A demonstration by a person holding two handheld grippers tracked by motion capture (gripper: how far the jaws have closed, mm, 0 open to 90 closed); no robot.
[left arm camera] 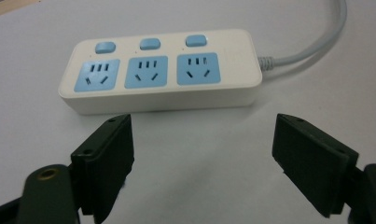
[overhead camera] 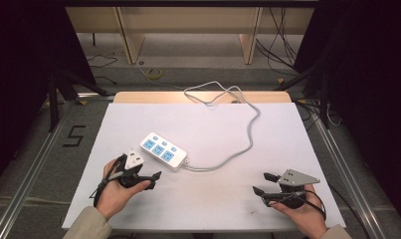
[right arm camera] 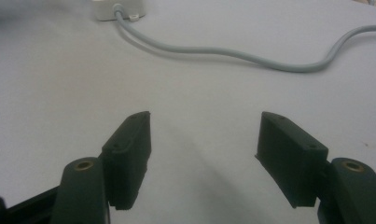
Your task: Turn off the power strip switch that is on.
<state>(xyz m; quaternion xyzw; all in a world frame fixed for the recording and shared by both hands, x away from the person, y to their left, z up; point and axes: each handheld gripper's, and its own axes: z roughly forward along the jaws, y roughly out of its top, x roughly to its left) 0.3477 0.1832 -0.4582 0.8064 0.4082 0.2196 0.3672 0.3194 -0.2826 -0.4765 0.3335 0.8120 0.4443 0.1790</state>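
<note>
A white power strip (overhead camera: 163,151) with three blue sockets and three blue switches lies on the white table top, left of centre. Its grey cable (overhead camera: 248,134) loops to the table's far edge. My left gripper (overhead camera: 150,175) rests just in front of the strip, at its left end, jaws open and nothing between them. In the left gripper view the strip (left arm camera: 162,70) lies a little beyond the open left gripper (left arm camera: 204,123). My right gripper (overhead camera: 261,182) stands open near the front right, well away from the strip. Its view shows the right gripper (right arm camera: 204,116) over bare table, with the cable (right arm camera: 223,53) ahead.
The white sheet (overhead camera: 208,199) covers a wooden table whose far edge (overhead camera: 138,97) shows at the back. Metal rails (overhead camera: 34,164) run along both sides. A "5" mark (overhead camera: 74,135) is on the floor at the left. Loose cables (overhead camera: 282,45) lie behind.
</note>
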